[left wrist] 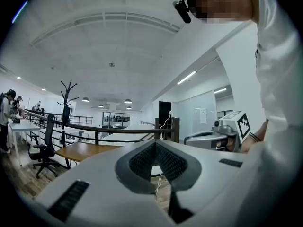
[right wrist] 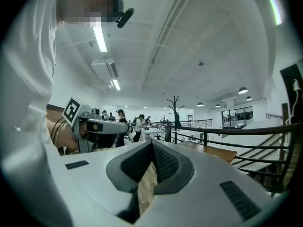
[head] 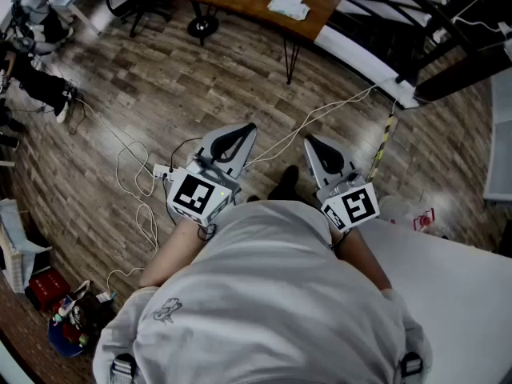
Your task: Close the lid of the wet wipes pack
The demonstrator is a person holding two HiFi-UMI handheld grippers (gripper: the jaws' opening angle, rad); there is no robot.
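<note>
Right gripper (head: 314, 141) is pointing level, its jaws pressed fully together with nothing between them. The left gripper (head: 244, 130) is matching it, its jaw tips meeting on empty air. Both are hovering over the plank floor (head: 160, 94), just to the left of the white table (head: 472, 294) and clear of its edge.

No wet wipes pack is showing for certain. The likeliest candidate is a pale packet (head: 416, 218) with red print at the far edge of the white table, near the right gripper. Whether it is lying on the table or just beyond it cannot be told, and no lid can be made out on it.

By my reading, the task is sitting at its very first step: nothing is being touched and neither gripper is aiming at the packet. The next move is calling for a turn toward the white table and a tilt downward so the packet comes into the gripper views. After that, one gripper should be steadying the pack while the other, jaws kept shut, is pressing the flap down flat.
</note>
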